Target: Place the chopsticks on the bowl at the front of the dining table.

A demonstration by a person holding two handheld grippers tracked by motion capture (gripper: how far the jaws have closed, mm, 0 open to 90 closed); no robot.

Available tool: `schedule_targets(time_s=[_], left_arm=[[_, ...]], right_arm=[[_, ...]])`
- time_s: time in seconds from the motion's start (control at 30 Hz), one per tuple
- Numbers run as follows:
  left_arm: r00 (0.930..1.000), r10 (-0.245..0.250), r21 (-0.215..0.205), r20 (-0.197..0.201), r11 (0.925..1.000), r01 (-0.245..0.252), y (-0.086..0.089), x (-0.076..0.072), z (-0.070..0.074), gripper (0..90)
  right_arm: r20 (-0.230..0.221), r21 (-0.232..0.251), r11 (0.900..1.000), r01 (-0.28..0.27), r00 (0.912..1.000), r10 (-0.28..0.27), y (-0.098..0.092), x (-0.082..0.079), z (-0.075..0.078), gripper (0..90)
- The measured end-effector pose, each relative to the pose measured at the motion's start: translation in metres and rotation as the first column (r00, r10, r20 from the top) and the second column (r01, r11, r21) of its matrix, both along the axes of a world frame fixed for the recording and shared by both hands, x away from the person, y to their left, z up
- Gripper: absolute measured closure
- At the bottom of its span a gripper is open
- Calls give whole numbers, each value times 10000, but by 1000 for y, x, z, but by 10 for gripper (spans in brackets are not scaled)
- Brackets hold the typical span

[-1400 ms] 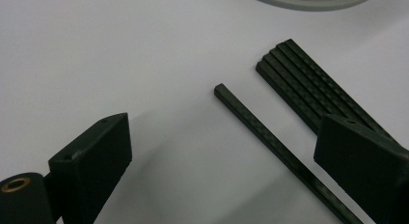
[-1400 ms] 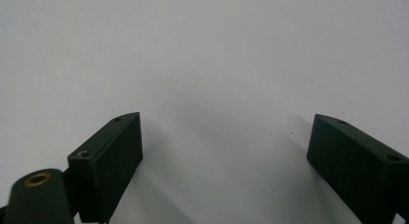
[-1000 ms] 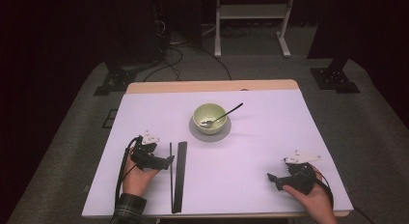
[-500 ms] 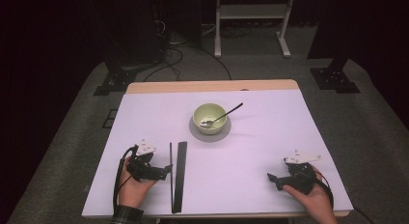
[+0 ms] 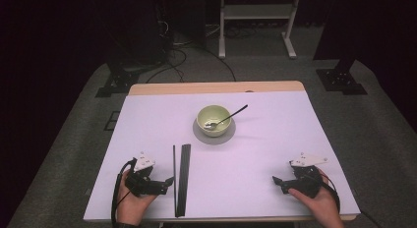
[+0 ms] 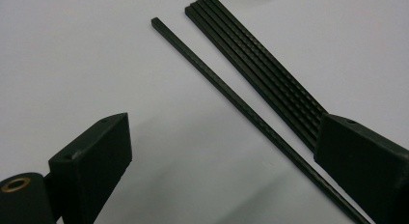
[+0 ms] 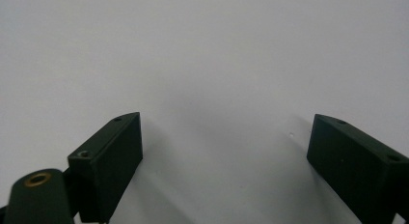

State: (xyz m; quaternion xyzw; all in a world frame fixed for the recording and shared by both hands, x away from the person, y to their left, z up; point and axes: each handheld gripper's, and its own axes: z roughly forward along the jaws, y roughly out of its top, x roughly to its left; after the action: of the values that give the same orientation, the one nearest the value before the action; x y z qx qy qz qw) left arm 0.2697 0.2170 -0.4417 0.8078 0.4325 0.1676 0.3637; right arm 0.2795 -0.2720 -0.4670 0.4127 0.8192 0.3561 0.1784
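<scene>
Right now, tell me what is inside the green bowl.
The green bowl holds a spoon, its head down inside and its dark handle leaning out over the rim. Whether any food lies under it cannot be told.

Five black chopsticks lie at the lower centre of the high view: a single chopstick (image 5: 174, 179) on the left and a bundle of four (image 5: 184, 176) just beside it on the right. In the middle of the frame stand one green bowl (image 5: 213, 120), one grey saucer (image 5: 215, 135) and one spoon (image 5: 227, 117). Two grippers sit at the bottom: the left gripper (image 5: 167, 185) and the right gripper (image 5: 278, 183).
</scene>
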Motion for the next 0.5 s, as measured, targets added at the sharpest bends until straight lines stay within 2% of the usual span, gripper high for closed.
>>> schedule_targets(time_s=[0.17,0.5], left_arm=[[10000,-51,-68,-49,10000,51,-2,-13,-2,51],[9995,-175,-39,-270,9998,174,-10,-28,-8,51]], right_arm=[[-4,4,10000,7,10000,-7,0,0,0,107],[5,0,10000,0,10000,0,0,0,0,107]])
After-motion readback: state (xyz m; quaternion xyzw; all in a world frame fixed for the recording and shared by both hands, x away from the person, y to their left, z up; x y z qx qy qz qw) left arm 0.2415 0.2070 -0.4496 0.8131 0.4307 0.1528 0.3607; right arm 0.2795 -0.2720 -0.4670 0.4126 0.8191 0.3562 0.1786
